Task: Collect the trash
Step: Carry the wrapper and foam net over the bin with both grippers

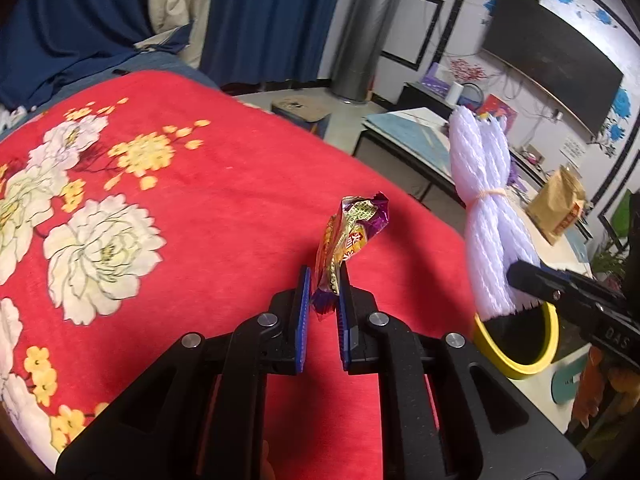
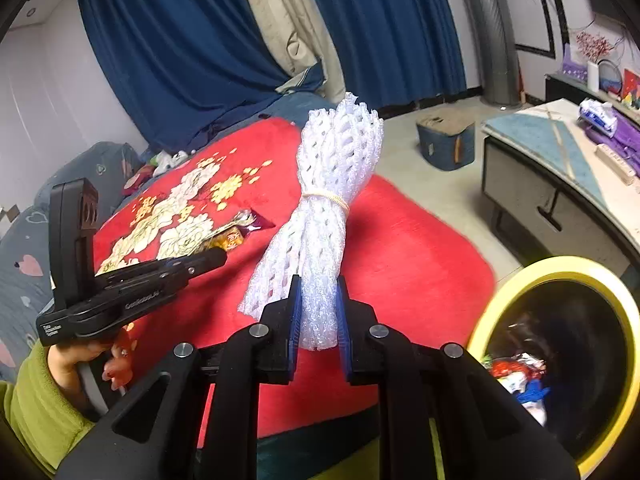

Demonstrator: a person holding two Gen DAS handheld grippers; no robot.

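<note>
Left gripper (image 1: pixel 324 276) clamped on snack wrapper (image 1: pixel 350 236); right gripper (image 2: pixel 318 284) clamped on foam netting bundle (image 2: pixel 320 208), near yellow-rimmed bin (image 2: pixel 560 268) at right, above red blanket (image 1: pixel 200 208).

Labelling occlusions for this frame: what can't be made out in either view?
- Bin interior, left view: hidden by foam net and right gripper.
- Bin, right view: cut off by the right edge; contents blurred.
- Wrapper, right view: mostly behind left gripper.
- Wrapper print, left view: too small to read.

Black claw (image 1: pixel 324 280) with blue ridged pads, silver pivot screws, green fleece sleeve (image 2: pixel 36 408)
</note>
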